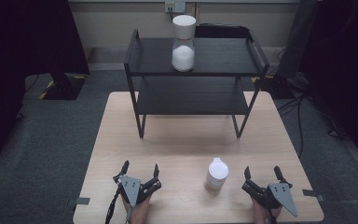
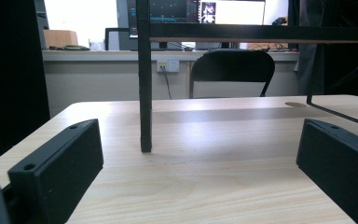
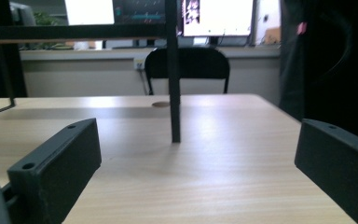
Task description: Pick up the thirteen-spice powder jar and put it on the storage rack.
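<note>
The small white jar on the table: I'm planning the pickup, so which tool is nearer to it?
Right. The right tool sits just beside the small white jar; the left tool lies farther off on its other side.

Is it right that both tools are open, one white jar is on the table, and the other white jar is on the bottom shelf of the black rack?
Not quite. The high view shows the other white jar on the top shelf of the black rack, not the bottom. The rest holds: the left tool and right tool are open, and one white jar stands on the table.
</note>
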Demonstrator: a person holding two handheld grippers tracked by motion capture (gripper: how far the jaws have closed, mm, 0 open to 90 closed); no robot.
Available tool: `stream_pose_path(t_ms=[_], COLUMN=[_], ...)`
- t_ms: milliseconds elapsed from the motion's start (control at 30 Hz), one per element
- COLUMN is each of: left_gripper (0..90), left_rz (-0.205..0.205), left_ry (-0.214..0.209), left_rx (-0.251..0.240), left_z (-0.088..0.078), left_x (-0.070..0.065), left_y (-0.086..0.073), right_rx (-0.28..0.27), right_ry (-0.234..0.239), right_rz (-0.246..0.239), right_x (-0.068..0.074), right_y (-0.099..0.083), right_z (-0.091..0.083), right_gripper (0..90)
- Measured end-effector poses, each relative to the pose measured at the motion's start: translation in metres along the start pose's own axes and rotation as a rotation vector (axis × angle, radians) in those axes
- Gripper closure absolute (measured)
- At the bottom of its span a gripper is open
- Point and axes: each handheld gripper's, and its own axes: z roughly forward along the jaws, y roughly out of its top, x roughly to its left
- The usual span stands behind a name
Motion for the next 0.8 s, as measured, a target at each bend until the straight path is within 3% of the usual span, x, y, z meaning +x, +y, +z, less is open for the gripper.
stream_pose_path(t_ms=[267,467,667,800], left_gripper=[0.0,0.0,0.0,0.0], left_rz=[0.0,0.0,0.0,0.001], left_ry=[0.004,0.011,0.024,0.025], left_rx=[0.0,0.0,0.0,0.0], left_z=[0.0,0.0,0.0,0.0], left_x=[-0.001,-0.002,-0.004,-0.004], left_y=[0.0,0.0,0.0,0.0], right_rx=[-0.04,-0.082,-0.122,-0.141], right_ry=[0.041,0.128,0.241,0.282], right_rz=[-0.021,0.007,-0.011,-0.028], right_x=[0.0,0.001,0.015,0.03], right_y=[0.021,0.047,0.068,0.068], right_z=[-0.005,-0.005,-0.003,-0.003], right_gripper=[0.0,0.0,0.0,0.0])
